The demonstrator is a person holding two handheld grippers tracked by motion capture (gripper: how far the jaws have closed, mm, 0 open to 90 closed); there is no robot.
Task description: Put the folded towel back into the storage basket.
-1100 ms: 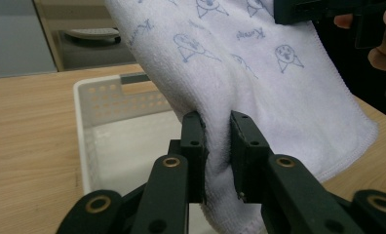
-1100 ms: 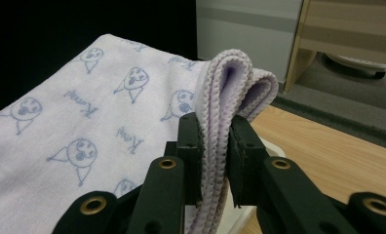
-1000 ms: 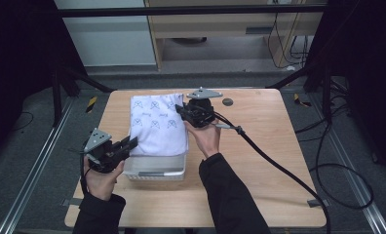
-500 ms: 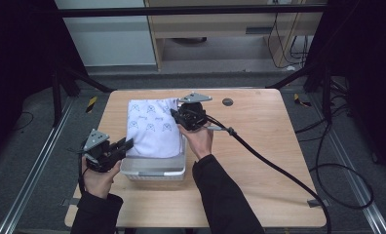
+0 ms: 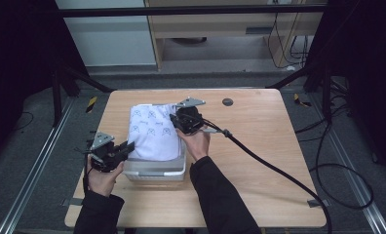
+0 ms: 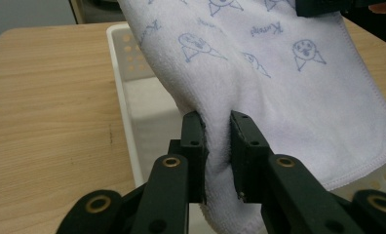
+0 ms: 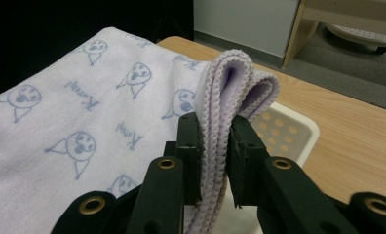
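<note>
A white towel [image 5: 153, 132] printed with small blue faces is stretched over a white perforated basket [image 5: 154, 170] near the table's left middle. My left gripper [image 5: 125, 147] is shut on the towel's near left edge [image 6: 216, 161], with cloth bunched between its jaws. At the far right corner, my right gripper [image 5: 176, 119] is shut on a folded edge [image 7: 215, 146] of the towel. The towel [image 7: 84, 126] hangs taut between the two grippers above the basket [image 6: 127, 97], hiding most of the inside.
The wooden table [image 5: 259, 146] has bare surface to the right and in front of the basket. A thick black cable [image 5: 274, 165] trails from the right gripper across the table to the right. A small dark round mark [image 5: 227, 102] sits near the far edge.
Both grippers have shifted left and slightly toward the person with the towel, which now lies lower over the basket.
</note>
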